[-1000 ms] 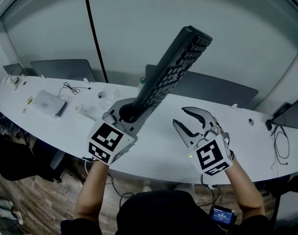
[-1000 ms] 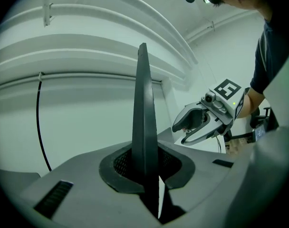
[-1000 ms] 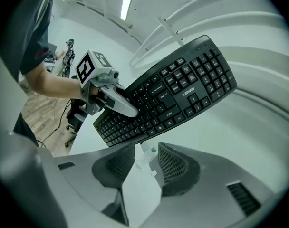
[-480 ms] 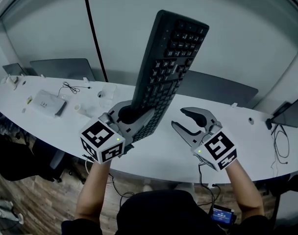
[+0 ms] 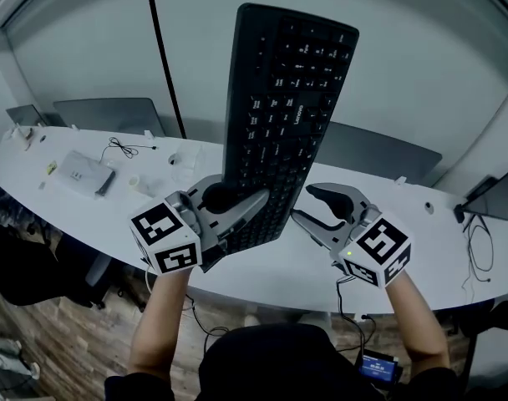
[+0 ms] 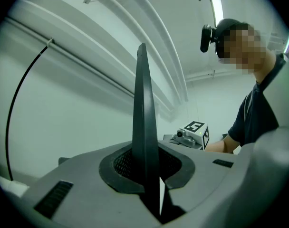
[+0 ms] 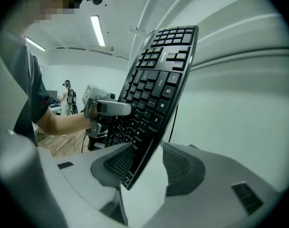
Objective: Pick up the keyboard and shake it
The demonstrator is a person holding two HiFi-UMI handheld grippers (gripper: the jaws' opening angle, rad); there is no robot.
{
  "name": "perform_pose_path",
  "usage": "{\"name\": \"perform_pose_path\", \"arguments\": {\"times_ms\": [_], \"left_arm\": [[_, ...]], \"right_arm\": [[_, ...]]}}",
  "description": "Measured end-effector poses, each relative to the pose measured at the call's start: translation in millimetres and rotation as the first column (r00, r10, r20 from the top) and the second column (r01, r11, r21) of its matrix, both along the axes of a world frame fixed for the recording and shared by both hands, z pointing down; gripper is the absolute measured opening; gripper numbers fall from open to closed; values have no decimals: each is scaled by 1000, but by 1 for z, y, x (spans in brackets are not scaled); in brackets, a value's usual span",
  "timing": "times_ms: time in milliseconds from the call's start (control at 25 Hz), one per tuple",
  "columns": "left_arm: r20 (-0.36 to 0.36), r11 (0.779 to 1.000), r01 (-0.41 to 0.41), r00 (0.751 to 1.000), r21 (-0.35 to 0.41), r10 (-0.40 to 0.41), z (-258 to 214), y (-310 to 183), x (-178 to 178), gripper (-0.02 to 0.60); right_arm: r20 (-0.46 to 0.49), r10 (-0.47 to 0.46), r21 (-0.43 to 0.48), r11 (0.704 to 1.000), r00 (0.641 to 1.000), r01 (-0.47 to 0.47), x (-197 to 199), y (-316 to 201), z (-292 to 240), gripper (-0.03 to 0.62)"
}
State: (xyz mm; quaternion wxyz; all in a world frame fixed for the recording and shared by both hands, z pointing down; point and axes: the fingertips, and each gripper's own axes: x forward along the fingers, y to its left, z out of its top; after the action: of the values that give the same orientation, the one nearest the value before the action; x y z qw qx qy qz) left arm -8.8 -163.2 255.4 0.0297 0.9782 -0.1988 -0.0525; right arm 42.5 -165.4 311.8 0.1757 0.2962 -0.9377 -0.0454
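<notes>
Your left claw (image 5: pixel 240 205) is clamped tight on the lower end of the keyboard (image 5: pixel 281 115). The keyboard stands upright in the air above the white desk (image 5: pixel 442 245), keys toward you. Your right claw (image 5: pixel 310 205) has just been widening its jaws. The keyboard's lower corner sits loose between them.

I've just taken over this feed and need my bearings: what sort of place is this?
Most likely an office or lab workroom: a long white desk, a keyboard held up over it, loose cables at the desk's right end, and ceiling strip lights.
</notes>
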Motion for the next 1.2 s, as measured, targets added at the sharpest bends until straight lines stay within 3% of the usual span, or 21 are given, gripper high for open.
{"name": "perform_pose_path", "arguments": {"times_ms": [280,440,840,1200], "left_arm": [[-22,994,-106,994,-5,106,1,-1,2,80],[-50,985,-170,984,-18,169,1,1,4,80],[-139,959,-282,951,-39,275,-1,10,14,80],[-172,935,-349,926,-55,336,-3,15,14,80]], "right_arm": [[61,-41,-82,996,997,46,-5,-11,5,189],[125,-109,-142,982,986,126,-12,-6,6,195],[333,-253,-222,915,908,336,-25,12,3,210],[408,-319,-242,866,856,438,-47,22,-2,210]]}}
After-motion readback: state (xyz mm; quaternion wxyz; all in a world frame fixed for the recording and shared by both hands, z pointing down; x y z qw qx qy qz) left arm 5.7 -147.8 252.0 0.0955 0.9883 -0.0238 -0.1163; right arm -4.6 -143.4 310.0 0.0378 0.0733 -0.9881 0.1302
